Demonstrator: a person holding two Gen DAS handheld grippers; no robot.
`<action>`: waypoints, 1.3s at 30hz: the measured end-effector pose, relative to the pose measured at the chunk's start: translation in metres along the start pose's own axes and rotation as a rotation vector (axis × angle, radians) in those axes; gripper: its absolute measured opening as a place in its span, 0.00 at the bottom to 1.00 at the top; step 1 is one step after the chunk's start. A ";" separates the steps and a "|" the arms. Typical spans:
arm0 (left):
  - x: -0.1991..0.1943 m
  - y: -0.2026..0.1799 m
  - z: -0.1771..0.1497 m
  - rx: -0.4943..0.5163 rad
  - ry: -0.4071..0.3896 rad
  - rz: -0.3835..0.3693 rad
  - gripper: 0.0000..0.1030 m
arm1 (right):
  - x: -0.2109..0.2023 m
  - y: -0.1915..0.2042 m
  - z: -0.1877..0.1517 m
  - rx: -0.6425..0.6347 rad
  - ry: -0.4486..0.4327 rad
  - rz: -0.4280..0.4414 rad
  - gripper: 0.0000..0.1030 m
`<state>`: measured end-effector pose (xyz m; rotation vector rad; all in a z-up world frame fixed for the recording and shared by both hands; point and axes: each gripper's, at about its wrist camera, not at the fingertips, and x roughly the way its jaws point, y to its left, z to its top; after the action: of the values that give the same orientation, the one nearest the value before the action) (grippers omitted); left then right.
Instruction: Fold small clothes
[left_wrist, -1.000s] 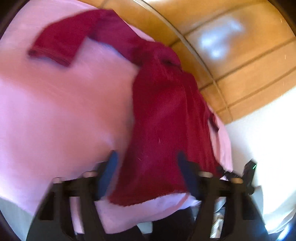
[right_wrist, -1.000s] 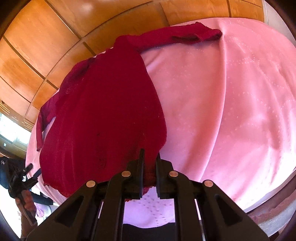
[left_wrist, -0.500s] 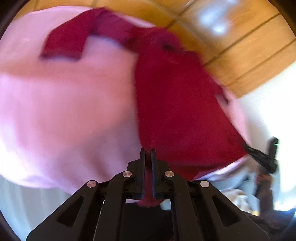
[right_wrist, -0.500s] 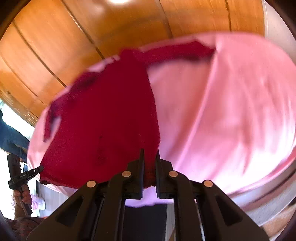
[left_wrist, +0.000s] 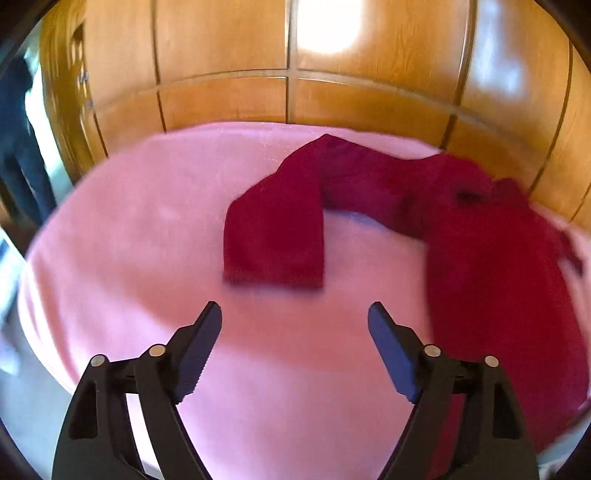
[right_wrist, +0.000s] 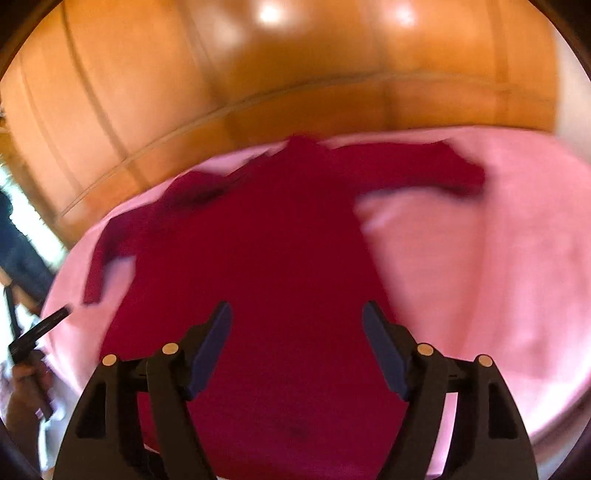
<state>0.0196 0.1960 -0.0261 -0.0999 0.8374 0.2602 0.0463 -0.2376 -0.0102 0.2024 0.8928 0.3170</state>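
Left gripper (left_wrist: 294, 314): black jaws spread wide, having just been opening, nothing between them, only bare cloth showing in the gap. Right gripper (right_wrist: 297, 314): jaws likewise apart after just opening, no pinch on anything; the garment's body shows behind the gap but the pads are clear of it. The dark red knitted long-sleeved sweater (right_wrist: 258, 258) lies released on the pink fabric-covered surface (left_wrist: 129, 240), body spread flat and running from the far edge toward the near one (motion blur softens its outline). From the left wrist view one sleeve (left_wrist: 275, 236) reaches out across the pink cloth and bends down toward the camera, its cuff just beyond the open fingers (left_wrist: 201, 347); the body sits off to the right of that view. From the right wrist view the same garment fills the centre, one sleeve stretched to the right, the other hanging down at the left near the surface's edge. Behind the surface stand glossy orange-brown wooden panels (left_wrist: 221, 74) with light glare. At the left edge of the right wrist view, a hand (right_wrist: 26, 391) grips a black handle, blurred.
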 end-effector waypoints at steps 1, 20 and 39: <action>0.012 -0.002 0.007 0.017 0.018 0.021 0.78 | 0.014 0.013 -0.002 -0.022 0.016 0.018 0.70; -0.033 0.176 0.064 -0.452 0.096 -0.285 0.08 | 0.104 0.058 -0.013 -0.120 0.104 0.089 0.71; 0.011 0.231 0.040 -0.636 0.144 0.202 0.43 | 0.112 0.066 -0.014 -0.151 0.085 0.073 0.82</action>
<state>-0.0057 0.4282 -0.0044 -0.6363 0.8830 0.7118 0.0888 -0.1358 -0.0808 0.0829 0.9422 0.4622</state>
